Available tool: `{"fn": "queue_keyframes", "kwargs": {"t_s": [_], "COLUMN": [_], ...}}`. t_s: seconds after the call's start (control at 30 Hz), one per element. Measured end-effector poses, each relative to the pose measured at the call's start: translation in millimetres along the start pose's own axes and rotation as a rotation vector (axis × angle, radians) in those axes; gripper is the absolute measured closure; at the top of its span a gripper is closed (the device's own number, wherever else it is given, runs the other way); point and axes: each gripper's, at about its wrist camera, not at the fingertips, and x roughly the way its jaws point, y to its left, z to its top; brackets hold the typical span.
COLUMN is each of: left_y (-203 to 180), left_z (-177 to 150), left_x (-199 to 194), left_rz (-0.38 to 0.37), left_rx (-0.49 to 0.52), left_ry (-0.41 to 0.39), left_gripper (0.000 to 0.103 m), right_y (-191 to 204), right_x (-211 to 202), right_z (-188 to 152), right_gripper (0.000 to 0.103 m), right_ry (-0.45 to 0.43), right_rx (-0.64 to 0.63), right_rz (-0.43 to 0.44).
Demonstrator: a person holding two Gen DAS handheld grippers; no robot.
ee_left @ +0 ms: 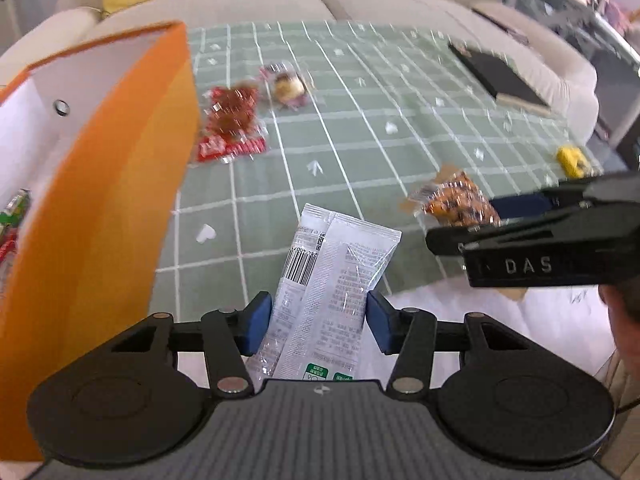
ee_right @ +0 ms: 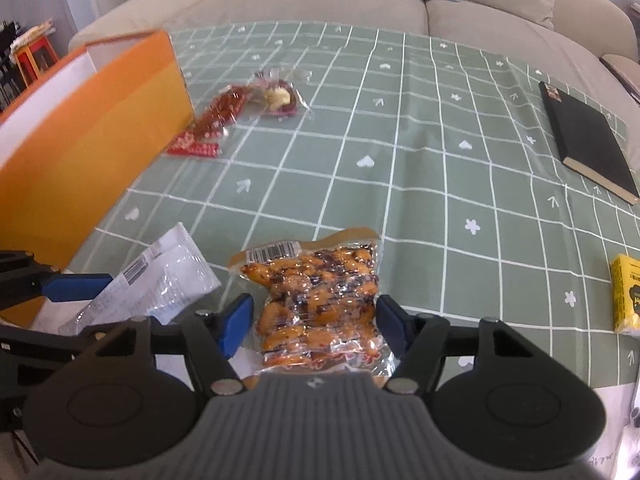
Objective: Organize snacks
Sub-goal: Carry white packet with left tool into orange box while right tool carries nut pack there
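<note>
Behind the tabletop (ee_right: 400,152), draped in a sage-green cloth gridded with white lines and small hearts, a beige sofa (ee_right: 360,8) carried a yellow and a pale blue cushion.

At the near edge, the left gripper (ee_left: 319,322) had its blue pads pressed against both sides of a flat white foil sachet (ee_left: 332,276), glossy and crinkled, printed with a barcode and grey text; its jaws were clamped on it. The right gripper (ee_right: 314,326) straddled a clear vacuum pack of orange-brown glazed snacks (ee_right: 316,304) lying flat on the cloth; its pads stood at the pack's two edges, and whether they pressed it could not be told.

Left of both stood an orange paper bag (ee_left: 112,184), stiff-walled with a white lining, a few wrappers visible inside. Just beside it lay a red shiny packet (ee_right: 208,128), and next to that a small clear wrapper holding a round pastry (ee_right: 278,96). Well to the right rested a black hardcover book (ee_right: 588,140), rectangular and matte, and near the right edge a small yellow box (ee_right: 626,296).
</note>
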Motion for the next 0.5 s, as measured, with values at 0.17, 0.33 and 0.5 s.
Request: {"fn": "queue_keyframes", "kwargs": {"t_s": [0.17,0.33,0.5], "left_y": [5,16,40], "left_z": [10,18,27], "left_x": [-30,-63,-90], "left_rz": [-0.009,-0.016,-0.015], "left_rx": [-0.058,-0.101,-0.148], "left_ry": [-0.096,-0.190,-0.239], "left_gripper": [0.045,0.045,0.045], "right_y": [-1,2,20], "right_x": [-22,-43,-63], "right_z": [3,8,24], "right_gripper": [0.038,0.039,0.039], "right_ry": [-0.057,-0.124,-0.186], "right_rx": [0.024,0.044,0.028], "right_rz": [0.035,0.091,0.161]}}
